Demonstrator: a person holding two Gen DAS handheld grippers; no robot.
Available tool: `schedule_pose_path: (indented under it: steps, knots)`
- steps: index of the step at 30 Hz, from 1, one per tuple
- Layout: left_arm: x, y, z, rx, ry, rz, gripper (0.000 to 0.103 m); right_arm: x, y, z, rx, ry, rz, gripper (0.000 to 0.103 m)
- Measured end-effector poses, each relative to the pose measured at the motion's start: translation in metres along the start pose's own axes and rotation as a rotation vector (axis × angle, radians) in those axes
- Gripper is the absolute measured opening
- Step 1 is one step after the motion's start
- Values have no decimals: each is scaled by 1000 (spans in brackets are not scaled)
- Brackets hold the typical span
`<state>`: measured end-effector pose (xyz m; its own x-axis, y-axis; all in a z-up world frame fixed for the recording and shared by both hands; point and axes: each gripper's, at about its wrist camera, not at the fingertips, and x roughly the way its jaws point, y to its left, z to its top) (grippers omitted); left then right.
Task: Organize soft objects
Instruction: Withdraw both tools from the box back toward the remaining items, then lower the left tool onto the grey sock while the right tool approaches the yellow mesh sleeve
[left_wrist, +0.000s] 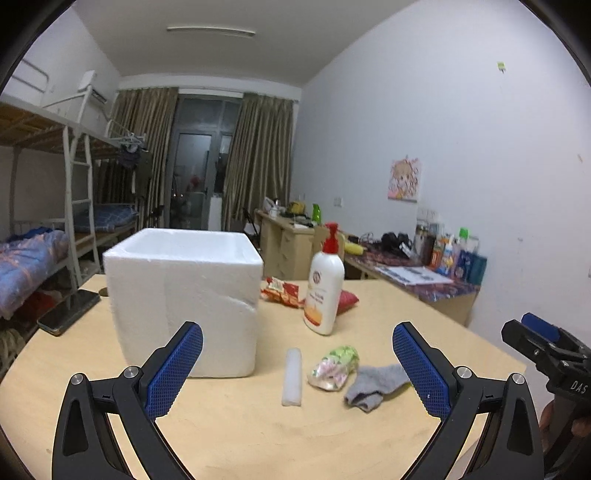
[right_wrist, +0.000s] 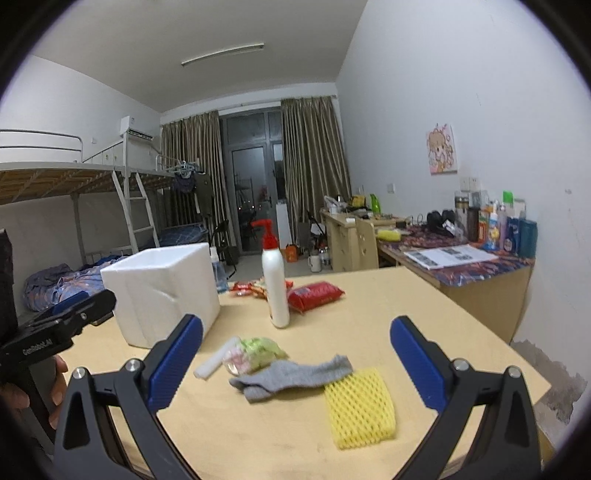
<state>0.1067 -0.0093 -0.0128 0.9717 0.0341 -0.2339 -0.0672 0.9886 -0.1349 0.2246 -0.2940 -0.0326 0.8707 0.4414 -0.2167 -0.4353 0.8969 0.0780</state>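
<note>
A white foam box (left_wrist: 184, 295) (right_wrist: 162, 291) stands on the light wooden table (left_wrist: 240, 432) (right_wrist: 258, 435). In front of it lie a white foam stick (left_wrist: 291, 376) (right_wrist: 216, 360), a crinkled green-pink packet (left_wrist: 334, 367) (right_wrist: 255, 352), a grey sock (left_wrist: 376, 386) (right_wrist: 291, 376) and a yellow foam net (right_wrist: 360, 408). My left gripper (left_wrist: 297, 373) is open above the stick and packet, holding nothing. My right gripper (right_wrist: 295, 362) is open over the sock, also holding nothing. Each gripper shows at the edge of the other's view.
A white pump bottle (left_wrist: 325, 288) (right_wrist: 275, 280) with a red top stands mid-table. Behind it lie red snack packs (left_wrist: 282, 291) (right_wrist: 314, 293). A dark phone (left_wrist: 68, 312) lies left of the box. Bunk beds are on the left, cluttered desks (right_wrist: 461, 266) along the right wall.
</note>
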Motion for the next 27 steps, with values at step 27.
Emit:
schedule_pose_path:
  steps: [27]
  knots:
    - [81,-67,-16,124,183,-206,103,27,-47,-25,8,155,-104,103]
